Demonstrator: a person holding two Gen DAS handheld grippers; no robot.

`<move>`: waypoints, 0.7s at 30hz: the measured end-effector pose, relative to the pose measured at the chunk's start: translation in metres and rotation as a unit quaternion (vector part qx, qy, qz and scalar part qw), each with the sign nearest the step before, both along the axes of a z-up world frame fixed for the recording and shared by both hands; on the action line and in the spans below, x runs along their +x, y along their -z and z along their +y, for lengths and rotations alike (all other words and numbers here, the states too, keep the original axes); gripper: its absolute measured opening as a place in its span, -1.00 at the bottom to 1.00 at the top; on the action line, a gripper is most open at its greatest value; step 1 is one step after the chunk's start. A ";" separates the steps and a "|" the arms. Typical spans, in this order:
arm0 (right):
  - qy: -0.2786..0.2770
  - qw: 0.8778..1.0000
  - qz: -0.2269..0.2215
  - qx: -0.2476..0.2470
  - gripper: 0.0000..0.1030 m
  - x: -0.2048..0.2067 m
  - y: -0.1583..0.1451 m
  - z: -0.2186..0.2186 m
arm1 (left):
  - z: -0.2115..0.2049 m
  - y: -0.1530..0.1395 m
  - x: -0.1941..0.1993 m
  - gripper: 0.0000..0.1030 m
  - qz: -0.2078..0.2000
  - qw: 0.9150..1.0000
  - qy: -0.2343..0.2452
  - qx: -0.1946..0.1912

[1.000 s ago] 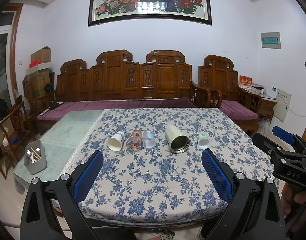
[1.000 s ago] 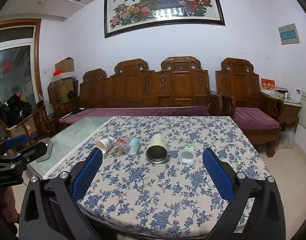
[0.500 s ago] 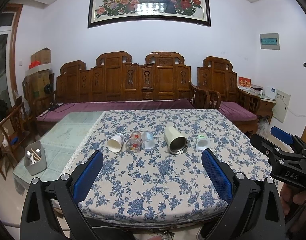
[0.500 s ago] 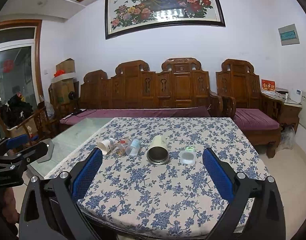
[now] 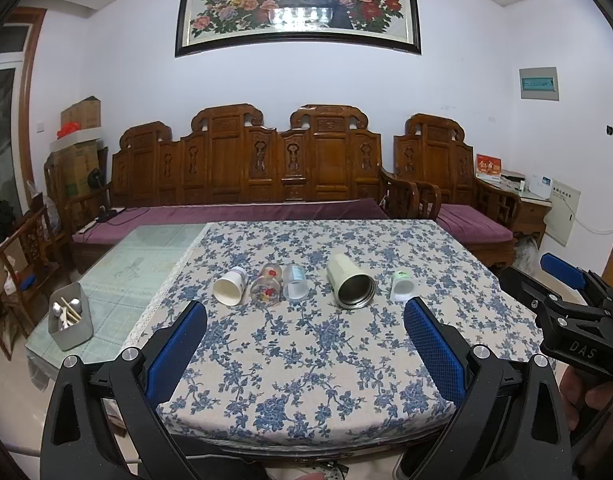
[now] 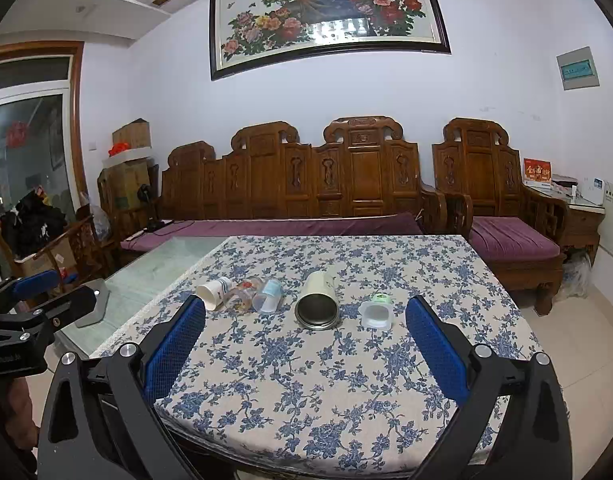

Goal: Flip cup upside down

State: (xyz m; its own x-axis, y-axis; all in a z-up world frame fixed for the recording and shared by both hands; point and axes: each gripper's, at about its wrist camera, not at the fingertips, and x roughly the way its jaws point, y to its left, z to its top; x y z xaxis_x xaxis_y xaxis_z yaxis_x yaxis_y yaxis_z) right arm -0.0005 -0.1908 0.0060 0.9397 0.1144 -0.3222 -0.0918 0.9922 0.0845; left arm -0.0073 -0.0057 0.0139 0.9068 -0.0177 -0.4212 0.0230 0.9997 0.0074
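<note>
Several cups lie on their sides in a row on the floral tablecloth (image 5: 306, 344): a white paper cup (image 5: 229, 288), a clear glass with red flowers (image 5: 266, 289), a clear plastic cup (image 5: 295, 282), a cream metal tumbler (image 5: 349, 286) and a small white cup with a green base (image 5: 402, 286). The same row shows in the right wrist view, with the tumbler (image 6: 317, 300) in the middle. My left gripper (image 5: 304, 320) is open and empty, well short of the cups. My right gripper (image 6: 305, 320) is open and empty, also short of them.
A grey holder with utensils (image 5: 69, 322) stands on the glass table part at the left. A carved wooden bench (image 5: 246, 176) with purple cushions runs behind the table. The other gripper shows at each view's edge (image 5: 566, 312).
Both grippers have drawn back and risen slightly, so the cups sit a little higher and smaller in view. The cups have not moved.
</note>
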 end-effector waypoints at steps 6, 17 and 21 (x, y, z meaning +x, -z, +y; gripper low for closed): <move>0.000 1.000 0.000 0.000 0.96 0.000 0.000 0.000 | -0.001 -0.001 -0.001 0.84 -0.001 1.000 0.001 0.000; -0.001 1.000 -0.002 0.001 0.96 -0.003 -0.003 0.003 | -0.001 0.000 -0.001 0.84 -0.001 1.000 0.000 0.000; -0.001 1.000 -0.002 0.002 0.96 -0.003 -0.003 0.002 | -0.001 0.000 -0.001 0.84 -0.002 1.000 0.001 0.000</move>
